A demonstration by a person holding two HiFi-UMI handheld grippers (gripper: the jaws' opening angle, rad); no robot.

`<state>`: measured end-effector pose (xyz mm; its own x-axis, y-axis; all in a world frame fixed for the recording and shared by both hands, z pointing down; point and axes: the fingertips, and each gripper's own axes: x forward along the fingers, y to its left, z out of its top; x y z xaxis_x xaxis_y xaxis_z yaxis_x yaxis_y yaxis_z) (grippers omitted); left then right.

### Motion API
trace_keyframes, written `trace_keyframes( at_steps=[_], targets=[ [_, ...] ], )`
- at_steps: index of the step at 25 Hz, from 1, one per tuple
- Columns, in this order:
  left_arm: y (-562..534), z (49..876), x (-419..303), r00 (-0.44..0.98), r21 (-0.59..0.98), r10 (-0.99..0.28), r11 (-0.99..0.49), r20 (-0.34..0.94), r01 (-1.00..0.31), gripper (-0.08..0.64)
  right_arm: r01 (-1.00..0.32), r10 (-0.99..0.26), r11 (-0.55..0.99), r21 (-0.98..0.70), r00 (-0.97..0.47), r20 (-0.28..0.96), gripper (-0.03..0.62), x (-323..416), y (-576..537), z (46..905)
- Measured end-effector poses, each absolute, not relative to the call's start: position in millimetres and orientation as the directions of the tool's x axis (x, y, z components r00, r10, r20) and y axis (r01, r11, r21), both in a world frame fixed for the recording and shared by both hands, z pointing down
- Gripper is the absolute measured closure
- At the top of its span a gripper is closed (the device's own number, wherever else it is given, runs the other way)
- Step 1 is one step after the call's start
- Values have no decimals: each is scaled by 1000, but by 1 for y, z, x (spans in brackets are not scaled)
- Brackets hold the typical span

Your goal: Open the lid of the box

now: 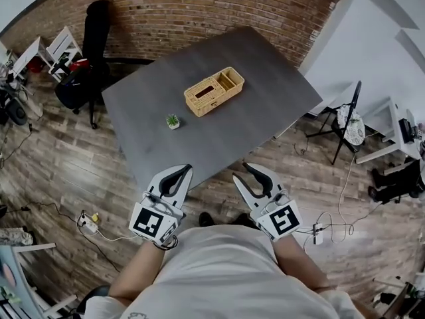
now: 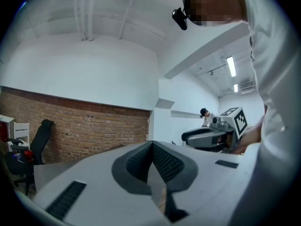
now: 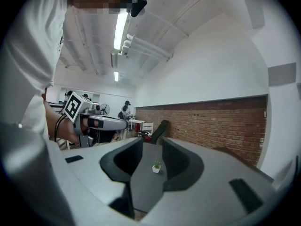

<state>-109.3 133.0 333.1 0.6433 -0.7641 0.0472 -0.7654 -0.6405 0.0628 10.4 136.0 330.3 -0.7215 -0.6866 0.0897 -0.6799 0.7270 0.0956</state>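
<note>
Tan woven wicker box (image 1: pixel 214 90) looked light, stiff; lid (image 1: pixel 204 94) best taken at edge | left gripper (image 2: pixel 151 143) was closed, empty | right gripper (image 3: pixel 152 142) was half-open, empty

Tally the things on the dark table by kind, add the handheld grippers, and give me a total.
Wicker box: 1
Small potted plant: 1
Handheld grippers: 2, the left gripper and the right gripper
Total: 4
</note>
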Motion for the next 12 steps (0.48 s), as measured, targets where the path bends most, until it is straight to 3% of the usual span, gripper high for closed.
trace_keyframes(
  at_steps=[12],
  targets=[
    [81,334,-126,589,51,-807,-587,47,-808,549,-617,-622,782,86,-779,74,446,-13,73,335]
  ],
)
